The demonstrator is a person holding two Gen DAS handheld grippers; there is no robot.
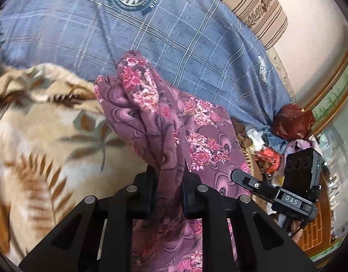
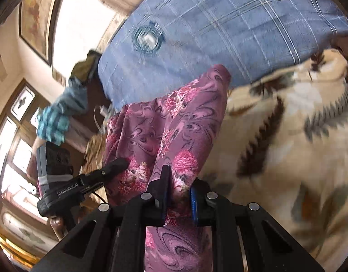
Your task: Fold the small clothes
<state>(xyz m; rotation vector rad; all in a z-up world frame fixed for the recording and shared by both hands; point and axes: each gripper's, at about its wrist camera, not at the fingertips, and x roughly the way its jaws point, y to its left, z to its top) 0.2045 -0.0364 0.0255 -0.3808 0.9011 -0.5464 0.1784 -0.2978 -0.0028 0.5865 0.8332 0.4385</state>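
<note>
A purple garment with pink flowers [image 1: 165, 122] hangs bunched between both grippers above the bed. My left gripper [image 1: 168, 181] is shut on a gathered fold of it. My right gripper [image 2: 179, 185] is shut on another part of the same garment [image 2: 165, 124]. The right gripper's body shows at the lower right of the left wrist view [image 1: 278, 195]. The left gripper's body shows at the lower left of the right wrist view [image 2: 83, 179]. The garment's lower part is hidden behind the gripper frames.
A beige blanket with a brown leaf print [image 1: 37, 140] [image 2: 287, 136] lies beneath. A blue plaid pillow [image 1: 151, 29] [image 2: 219, 27] lies behind it. A pile of mixed clothes [image 1: 287, 124] sits by the bed edge. A striped bolster [image 1: 253, 2] lies against the wall.
</note>
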